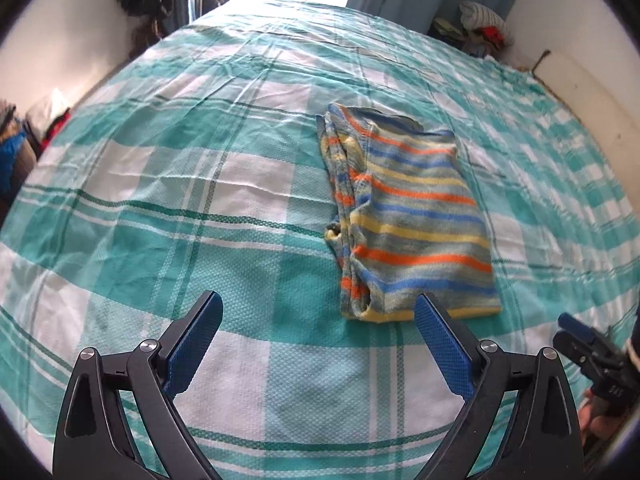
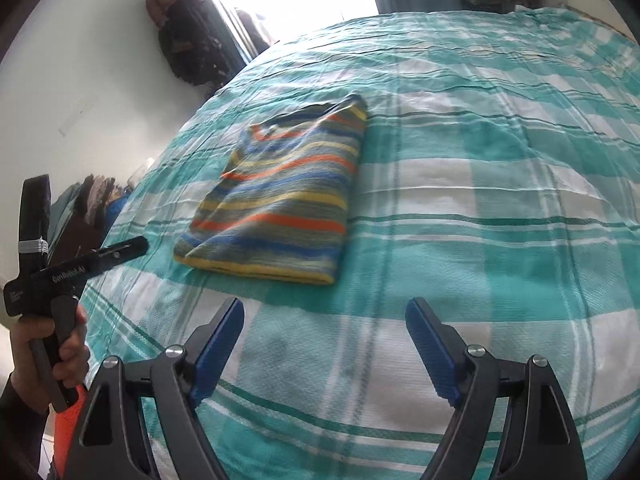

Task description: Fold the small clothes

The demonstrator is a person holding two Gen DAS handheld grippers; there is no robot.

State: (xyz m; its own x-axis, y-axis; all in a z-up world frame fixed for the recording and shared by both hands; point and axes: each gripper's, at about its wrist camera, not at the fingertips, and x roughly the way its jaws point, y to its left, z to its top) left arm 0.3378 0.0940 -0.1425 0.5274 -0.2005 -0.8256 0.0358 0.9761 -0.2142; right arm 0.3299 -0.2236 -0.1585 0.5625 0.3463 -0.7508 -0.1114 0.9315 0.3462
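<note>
Both tongs hang released and empty over the bed (image 1: 160, 168): left tongs (image 1: 318, 320), right tongs (image 2: 325, 326). The striped top (image 1: 404, 216) lies folded lengthwise, just ahead of the left tongs' right finger and ahead-left of the right tongs. Judged next: pinch both hem corners together, lift low, lay hem to collar, edges aligned.

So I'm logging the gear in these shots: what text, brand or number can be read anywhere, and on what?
"GenRobot.AI": white print on the black body of the left gripper, right wrist view.
Small white print nearer that gripper's handle: too small to read.
Pale characters on the right gripper body, left wrist view: blurred, unreadable.
Striped garment and bedsheet: no text.
</note>
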